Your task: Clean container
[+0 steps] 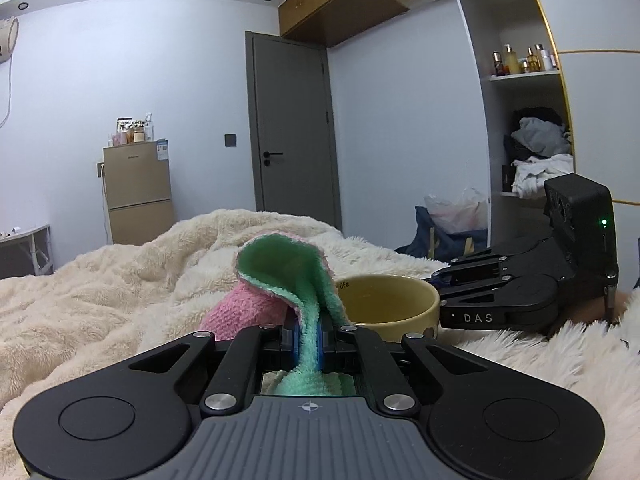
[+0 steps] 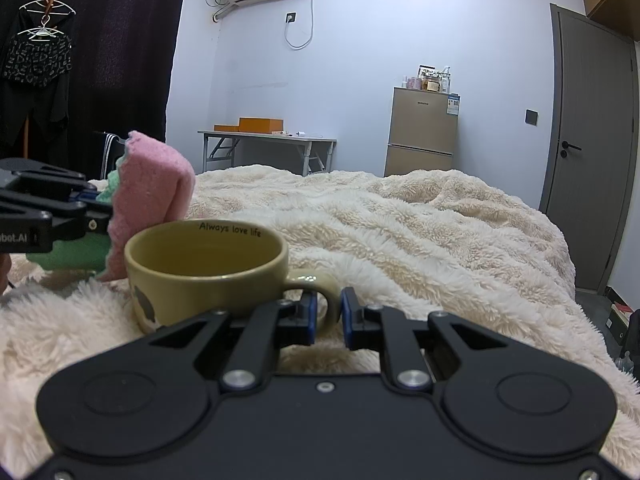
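The yellow cup (image 2: 206, 268) stands upright on the cream fleece blanket (image 2: 420, 232), its mouth facing up and its handle (image 2: 316, 288) pointing toward the right gripper (image 2: 328, 316). That gripper's jaws are clenched on the handle: in the right wrist view the blue pads sit on either side of the handle's loop, which fills the small gap left between them. The cup is thus pinned in place from its handle side.

The left gripper (image 1: 308, 332) is clamped tight on a cloth (image 1: 288, 276), green on one face and pink on the other. The cloth stands up out of the jaws and folds over forward, so its free end hangs ahead of the fingertips.

The relation that matters is sideways. In the left wrist view the cup lies just to the right of the cloth and slightly beyond it, with the cloth's edge overlapping the near rim; whether they touch cannot be told. In the right wrist view the cloth stands to the left of the cup, just beside its wall and higher than the rim. The cloth is outside the cup, not in it. Wiping the inside would likely call for the left hand to carry the cloth rightward over the rim and down into the open mouth, while the right hand steadies the cup.
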